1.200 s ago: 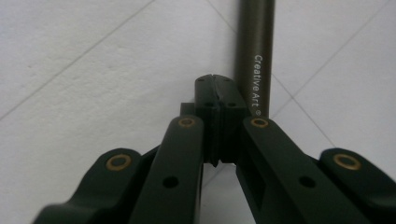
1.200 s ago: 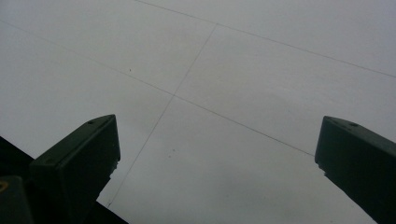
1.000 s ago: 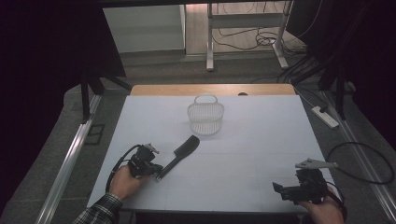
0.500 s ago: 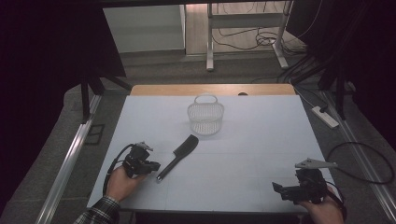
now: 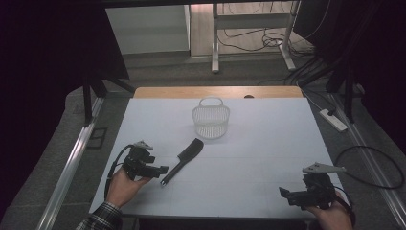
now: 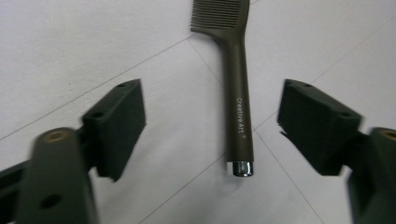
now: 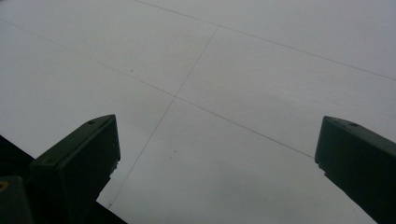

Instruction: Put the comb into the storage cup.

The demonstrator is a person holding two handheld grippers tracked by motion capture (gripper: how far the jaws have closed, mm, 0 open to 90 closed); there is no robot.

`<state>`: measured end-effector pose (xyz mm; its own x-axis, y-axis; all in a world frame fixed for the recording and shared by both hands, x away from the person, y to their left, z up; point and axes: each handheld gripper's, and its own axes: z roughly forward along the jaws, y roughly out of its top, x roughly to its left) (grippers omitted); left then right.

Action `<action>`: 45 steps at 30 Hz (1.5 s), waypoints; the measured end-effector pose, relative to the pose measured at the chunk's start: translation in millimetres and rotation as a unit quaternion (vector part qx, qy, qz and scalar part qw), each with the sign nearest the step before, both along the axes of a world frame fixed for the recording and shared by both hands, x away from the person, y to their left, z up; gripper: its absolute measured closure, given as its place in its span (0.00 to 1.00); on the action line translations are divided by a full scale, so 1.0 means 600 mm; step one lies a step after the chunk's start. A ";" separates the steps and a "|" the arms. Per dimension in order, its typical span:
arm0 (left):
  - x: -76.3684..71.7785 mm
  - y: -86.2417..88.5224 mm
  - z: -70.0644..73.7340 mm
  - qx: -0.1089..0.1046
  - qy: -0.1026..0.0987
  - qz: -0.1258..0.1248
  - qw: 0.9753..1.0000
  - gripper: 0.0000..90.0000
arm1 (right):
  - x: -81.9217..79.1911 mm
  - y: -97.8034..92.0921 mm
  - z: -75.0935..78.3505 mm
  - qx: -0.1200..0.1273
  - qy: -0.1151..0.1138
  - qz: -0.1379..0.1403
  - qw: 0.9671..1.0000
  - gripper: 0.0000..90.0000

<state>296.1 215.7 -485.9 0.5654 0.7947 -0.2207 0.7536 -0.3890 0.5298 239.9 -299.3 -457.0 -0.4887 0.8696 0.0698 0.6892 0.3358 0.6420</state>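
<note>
The table (image 5: 268, 143), covered in white with faint seams, ran wide under the high view, a strip of bare wood showing along its far edge. A white mesh basket (image 5: 211, 120) stood upright near the far middle, handle arched over its rim, and nothing could be made out inside it. Nearer the person, left of centre, the comb (image 5: 182, 154) lay flat on the white cover, slanted, with its toothed head toward the basket and its handle end pointing back toward the left gripper (image 5: 162, 169). Comb and basket were apart, with bare cover between them.

The left gripper, held in the person's left hand (image 5: 123, 186), sat just beside the handle end. In the left gripper view its jaws stood wide apart, one on each side of the comb (image 6: 237, 93), and neither pad touched it (the handle ended in a small shiny cap, with pale lettering along the shaft). The handle lay between the jaws but nearer their tips than their roots.

The right gripper (image 5: 283, 193) rested at the near right corner, well away from comb and basket. Its jaws were spread wide as well, with bare cover (image 7: 224, 93) between them.
</note>
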 end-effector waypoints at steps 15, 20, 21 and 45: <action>0.011 -0.029 0.006 0.001 -0.007 -0.018 1.000 0.00 | 0.001 0.001 0.000 -0.001 0.003 0.000 1.000 0.00; 0.014 -0.042 0.005 0.010 -0.010 -0.031 0.999 0.00 | 0.001 0.001 -0.001 -0.001 0.003 0.000 1.000 0.00; 0.015 -0.045 0.004 0.013 -0.012 -0.035 0.999 0.00 | 0.001 0.001 -0.001 -0.001 0.003 0.000 1.000 0.00; 0.040 -0.089 -0.058 0.078 0.031 -0.062 0.995 0.00 | 0.002 0.001 -0.001 -0.002 0.006 0.001 1.000 0.00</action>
<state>320.1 162.2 -520.7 0.6501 0.7475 -0.1367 0.7241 -0.5548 0.4097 240.8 -298.8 -457.6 -0.4893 0.8691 0.0720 0.6963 0.3397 0.6322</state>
